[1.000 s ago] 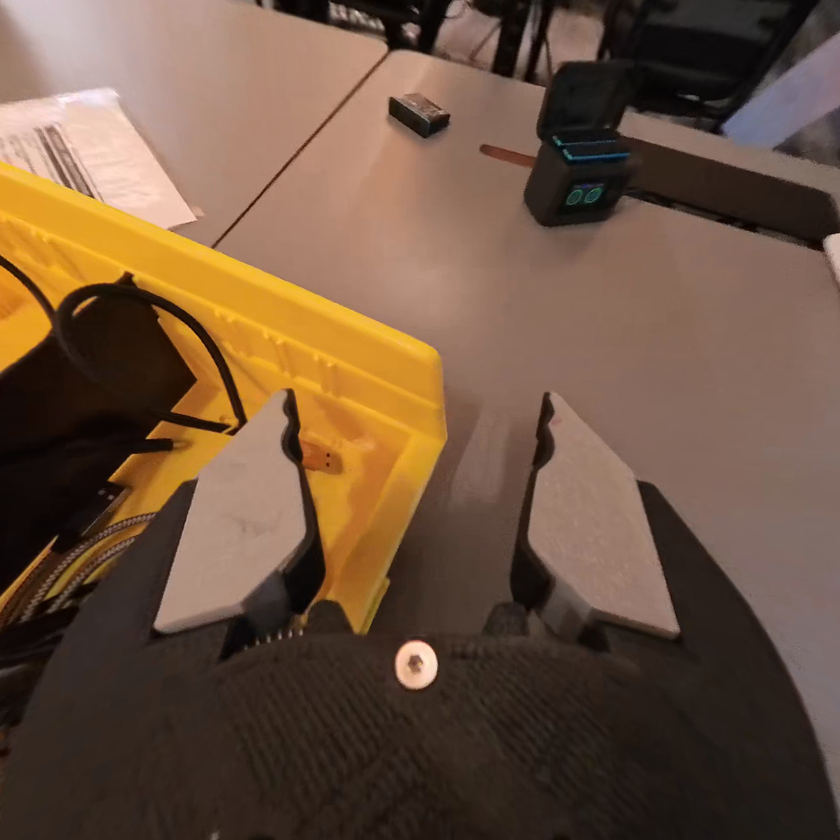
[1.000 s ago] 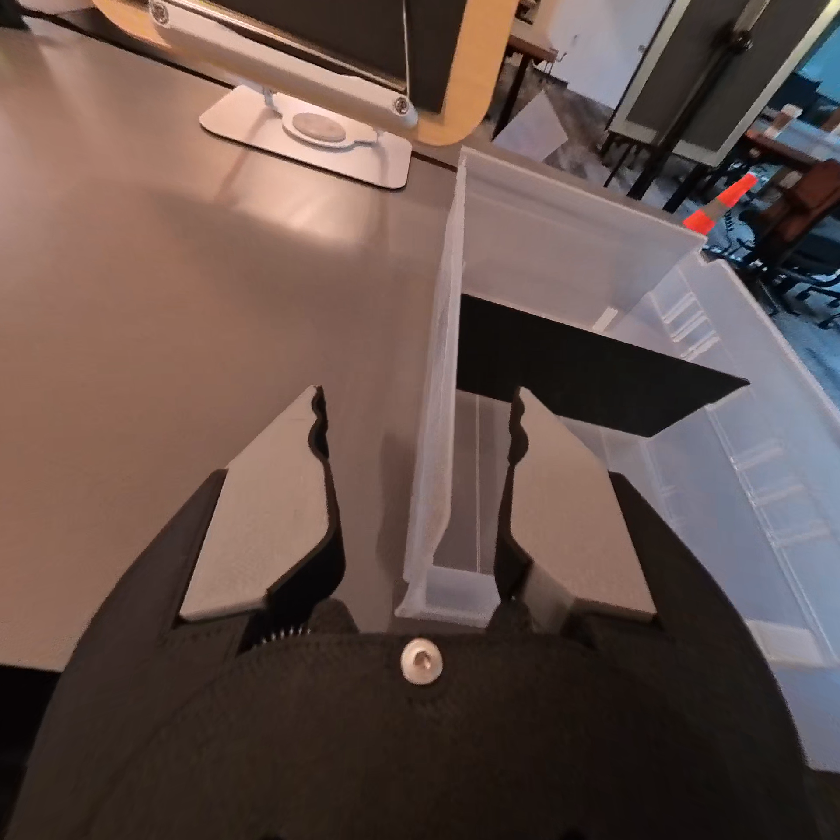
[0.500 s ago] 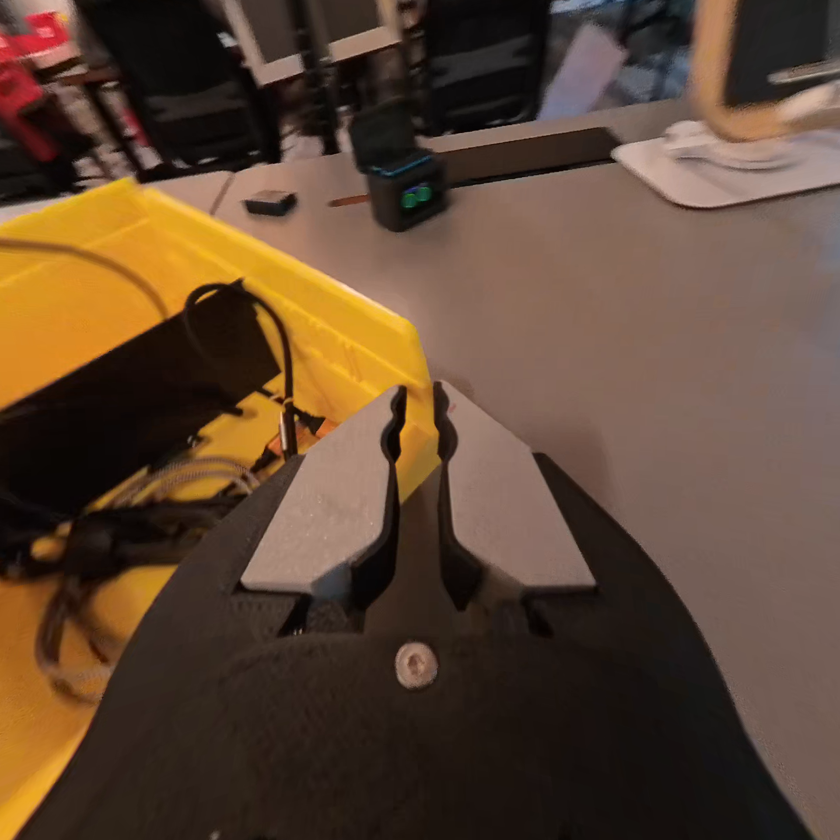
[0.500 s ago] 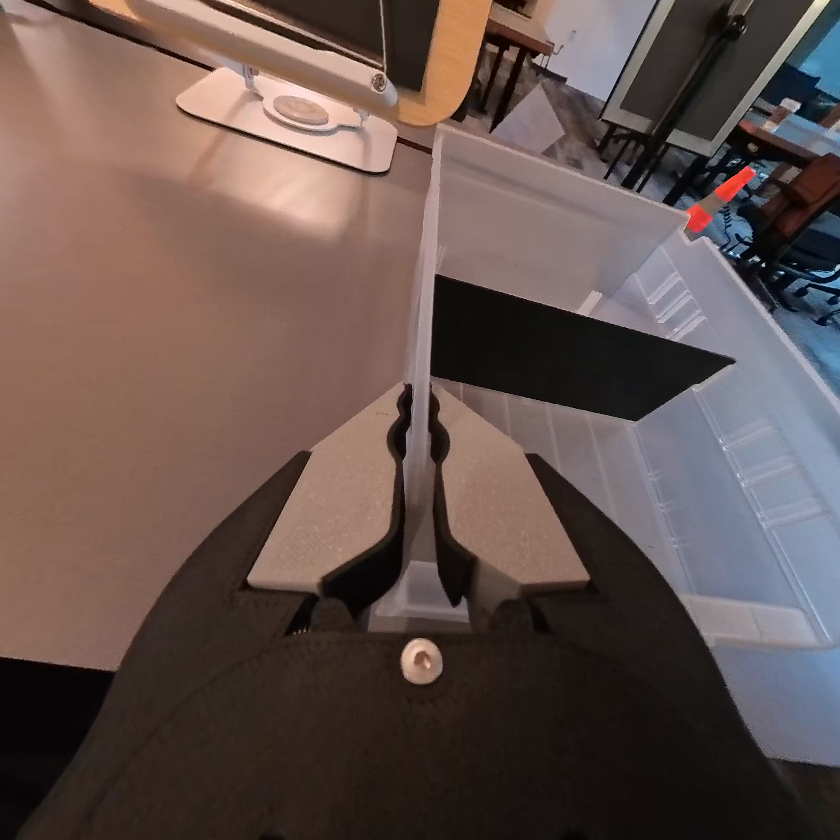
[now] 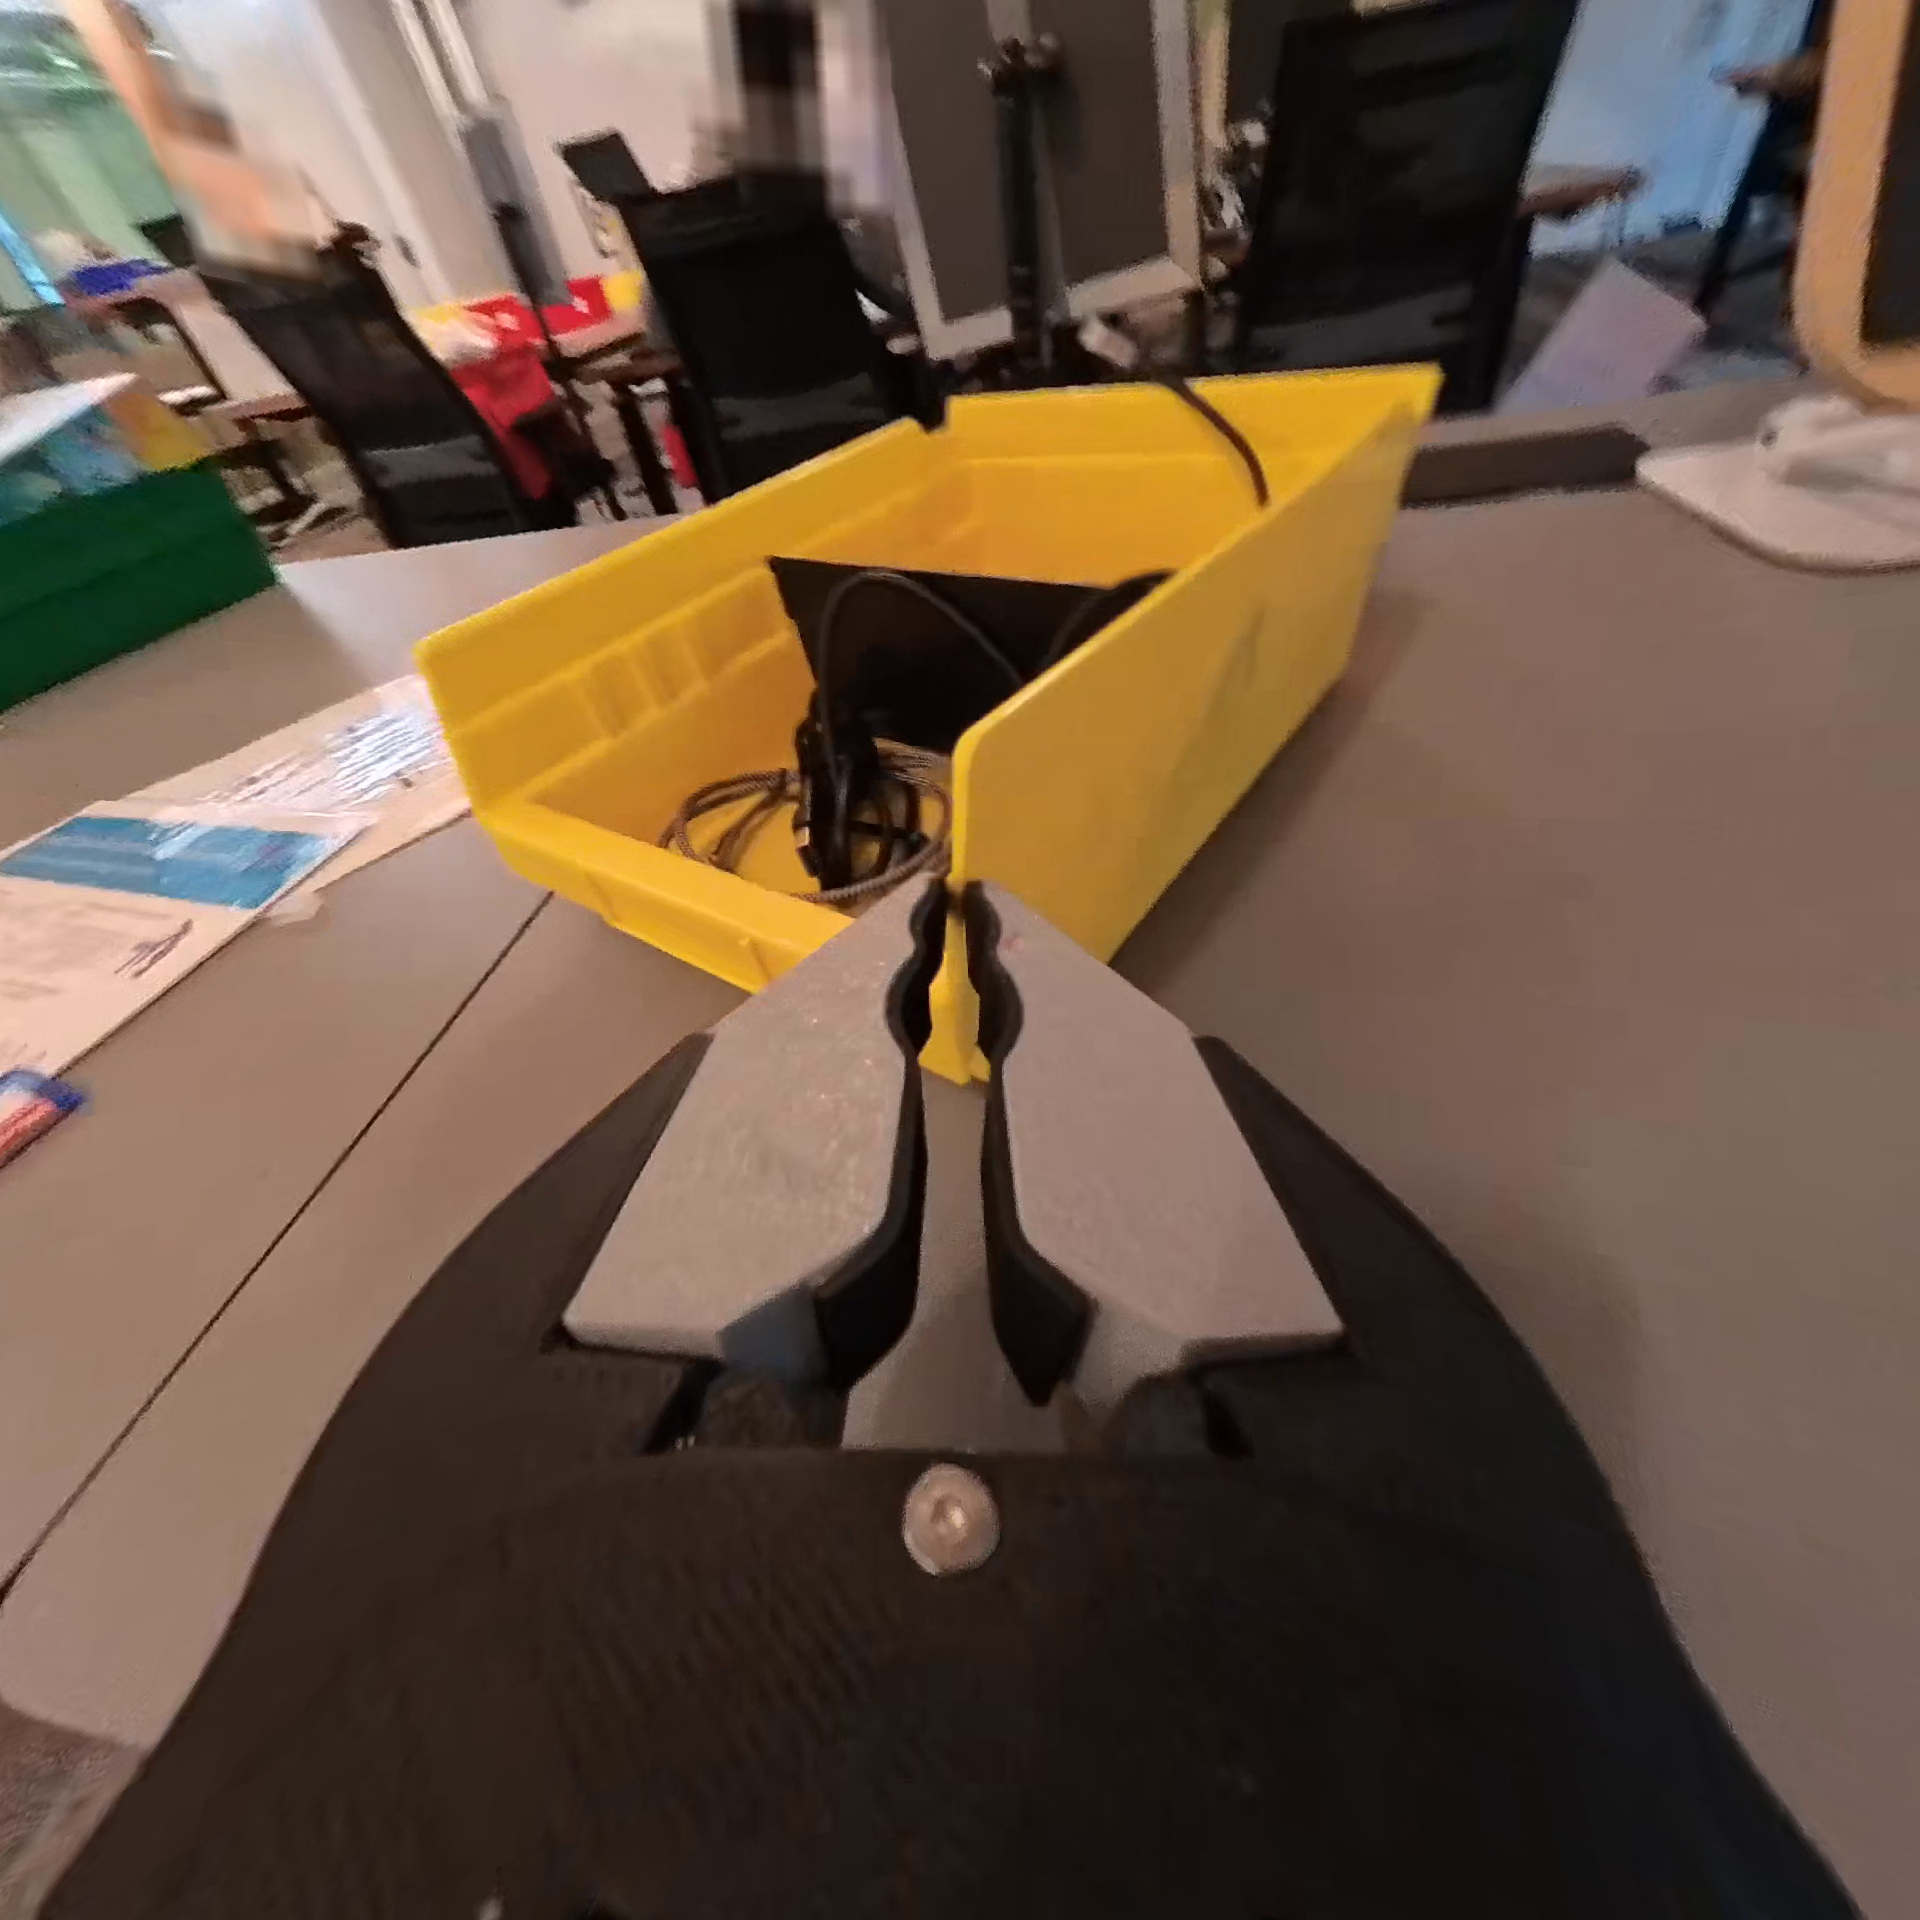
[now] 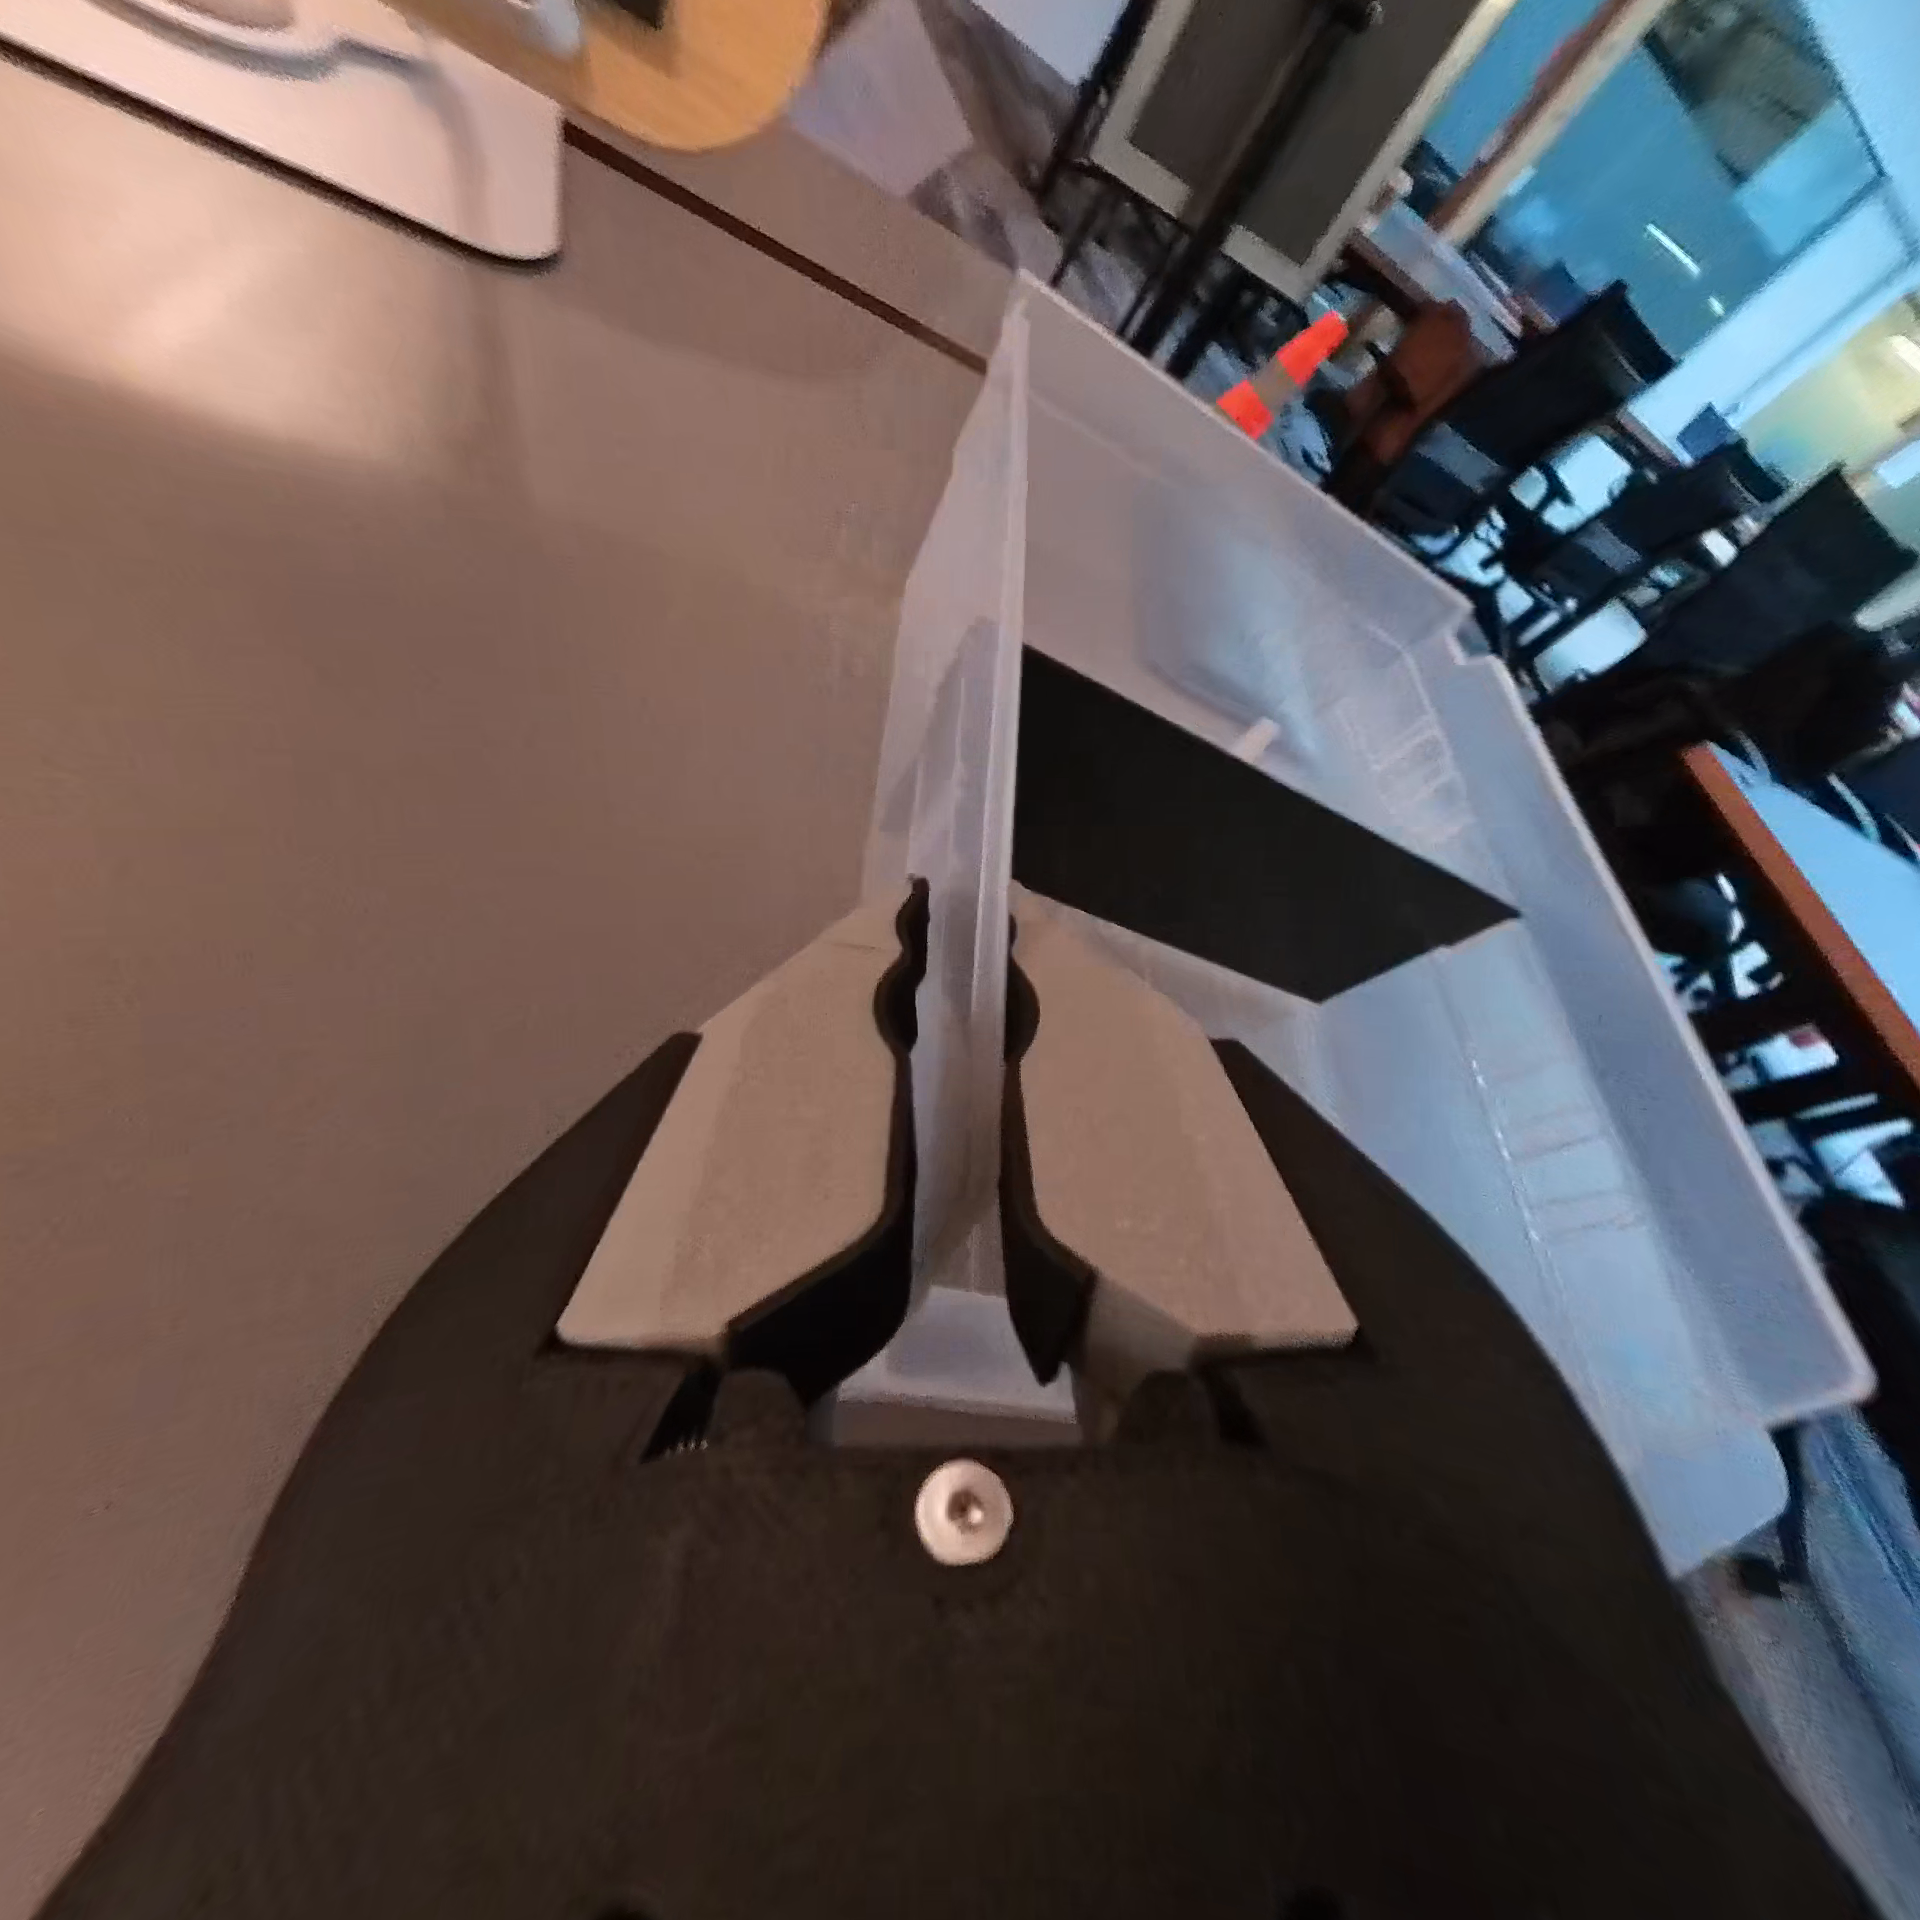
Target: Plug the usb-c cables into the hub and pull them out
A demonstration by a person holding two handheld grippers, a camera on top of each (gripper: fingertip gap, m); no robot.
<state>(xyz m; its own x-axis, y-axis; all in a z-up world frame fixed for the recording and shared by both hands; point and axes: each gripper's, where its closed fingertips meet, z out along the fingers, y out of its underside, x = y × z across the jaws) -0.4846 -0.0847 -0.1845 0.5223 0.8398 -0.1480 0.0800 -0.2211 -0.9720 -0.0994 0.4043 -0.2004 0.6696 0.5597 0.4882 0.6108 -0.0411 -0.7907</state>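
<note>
A yellow bin stands on the grey table in the left wrist view. It holds a tangle of braided and black cables and a black divider panel; I cannot pick out a hub. My left gripper is shut on the bin's near corner wall, and yellow shows between the fingers. In the right wrist view my right gripper is shut on the left wall of a clear plastic bin. That bin holds only a black divider.
Papers lie on the table at the left, with a green box behind them. A white stand base sits at the back right and also shows in the right wrist view. Black chairs stand beyond the table. My hands' fingertips stand some 60 cm from each other.
Both grippers went from open to shut, the left on the yellow bin's corner, the right on the clear bin's wall. The left view has swung low and now looks along the yellow bin.
</note>
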